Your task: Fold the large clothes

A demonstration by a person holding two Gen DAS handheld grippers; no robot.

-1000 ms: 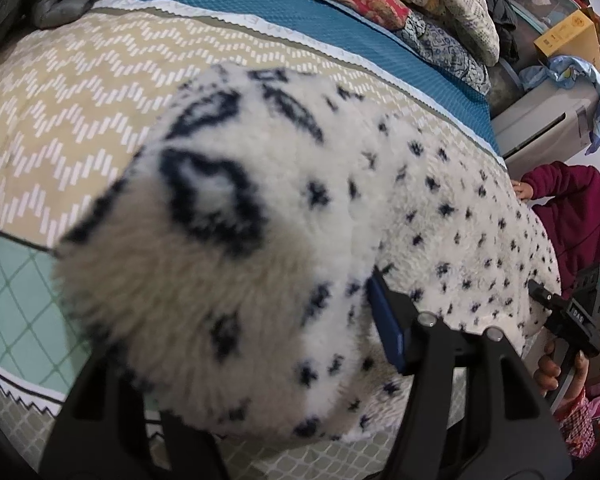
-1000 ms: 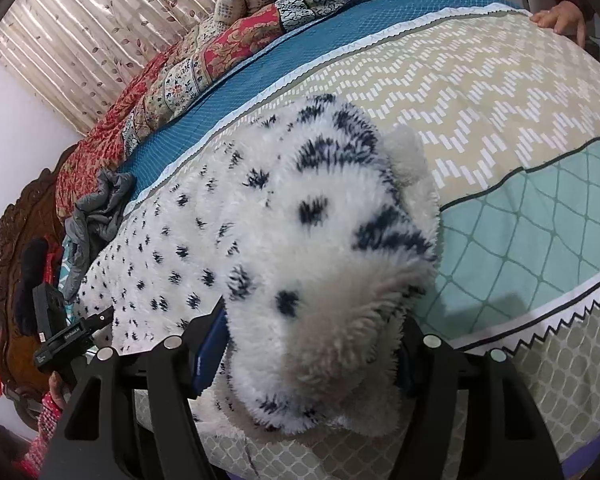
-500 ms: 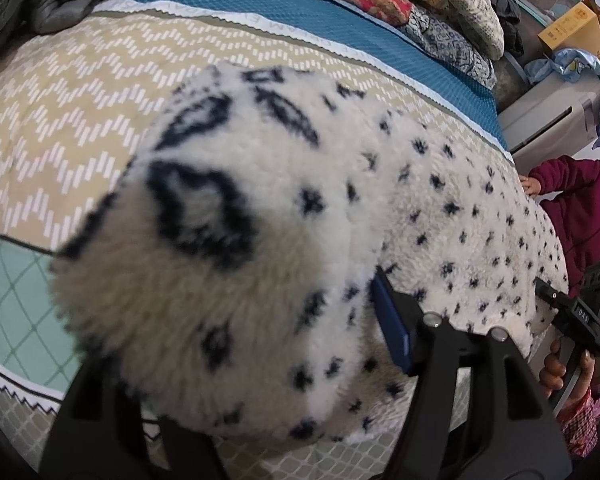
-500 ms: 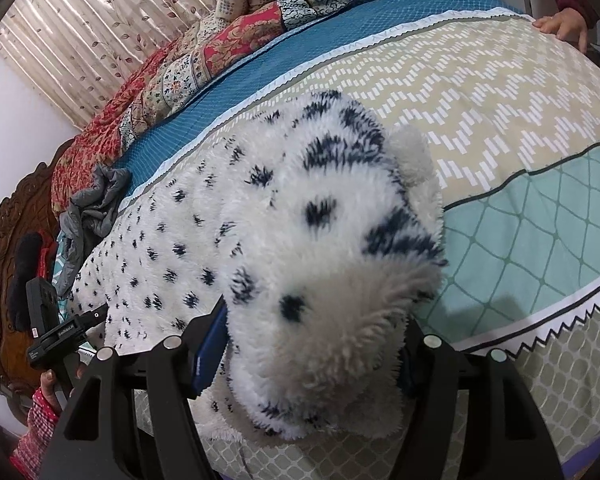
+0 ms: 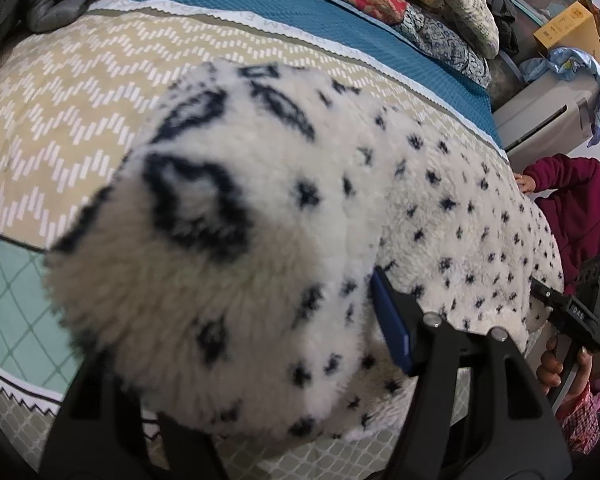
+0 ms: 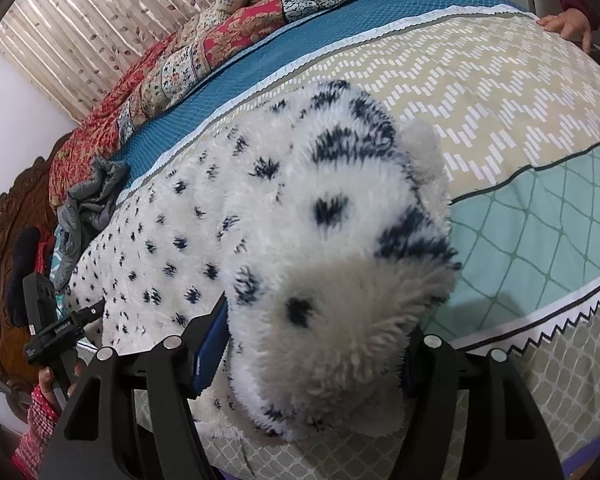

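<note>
The fluffy white fleece garment (image 5: 440, 208) with dark spots lay along the near edge of the bed (image 5: 60, 92), mostly still spread flat. The left gripper (image 5: 236, 344) and the right gripper (image 6: 308, 344) each pinched a bunched end. The fold looked barely started.

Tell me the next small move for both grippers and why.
Probably carry both held ends forward together over the far part of the fleece garment and lower them. The left gripper and right gripper each clamp a thick bunch of it above the near edge of the bed, while the rest lies spread flat, unfolded.
</note>
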